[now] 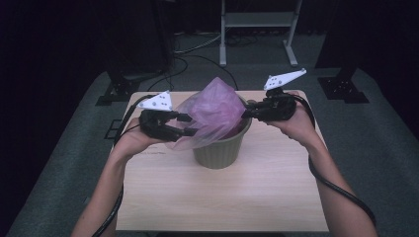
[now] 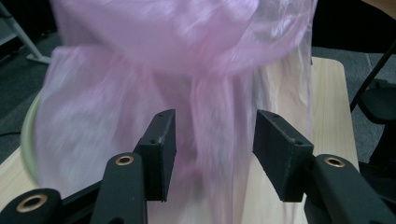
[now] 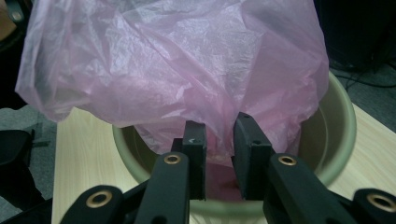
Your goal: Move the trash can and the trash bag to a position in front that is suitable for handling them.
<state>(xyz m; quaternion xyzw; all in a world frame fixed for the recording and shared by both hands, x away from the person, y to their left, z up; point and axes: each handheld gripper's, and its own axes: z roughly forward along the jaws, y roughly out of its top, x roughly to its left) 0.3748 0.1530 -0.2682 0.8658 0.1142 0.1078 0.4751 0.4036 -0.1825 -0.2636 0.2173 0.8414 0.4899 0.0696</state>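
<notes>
Pink bag [image 1: 216, 111] sits bunched in the bin [image 1: 220, 150] mid-bench, lining step underway. Right tongs [image 3: 219, 140] pinch its film at the rim; left tongs [image 2: 212, 140] wide around a fold. Next: close left, spread over rim.

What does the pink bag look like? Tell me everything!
The bag is thin, crinkly, see-through pink plastic. It puffs up out of a greenish pot on the table, its lower part inside the pot and one side draped over the rim. The right gripper seems to pinch a fold of it above the rim. The left gripper is open, with film hanging between its jaws.
</notes>
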